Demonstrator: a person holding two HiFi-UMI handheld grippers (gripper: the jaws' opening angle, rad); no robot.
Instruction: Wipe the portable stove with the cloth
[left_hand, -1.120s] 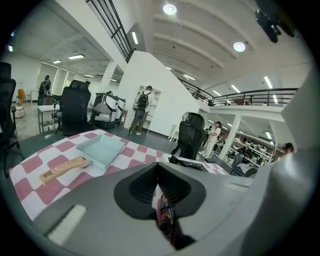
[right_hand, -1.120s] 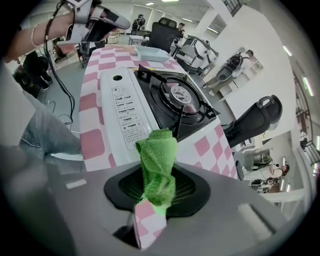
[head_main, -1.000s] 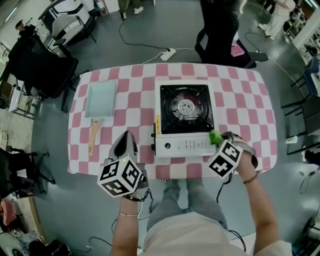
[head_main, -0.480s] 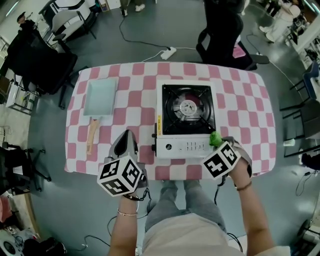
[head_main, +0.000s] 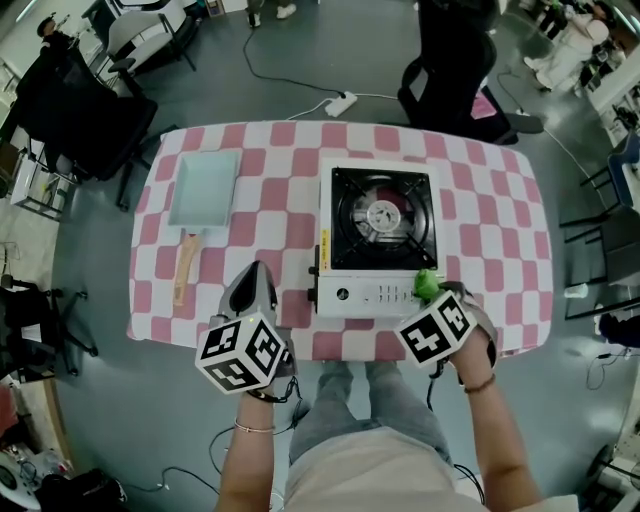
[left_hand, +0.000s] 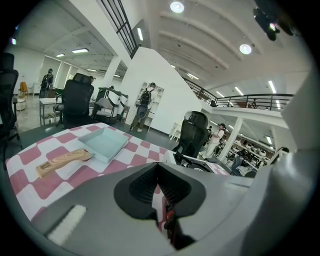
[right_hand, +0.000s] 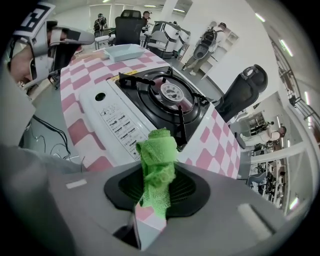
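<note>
right hand-held gripper (right_hand: 157, 196) pinches cloth (right_hand: 159, 162) by stove (head_main: 380, 240) corner; left hand-held gripper (left_hand: 161, 196) closed.

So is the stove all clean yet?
Not yet. Done: the green cloth is pinched in the right hand-held gripper. In hand: it is at the stove's front right corner. To do: the wiping itself; no wiped patch shows. The left hand-held gripper is shut and empty.

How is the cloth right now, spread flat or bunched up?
Bunched up: the green cloth stands as a crumpled wad clamped in the jaws of the right gripper, none of it spread on the stove.
</note>
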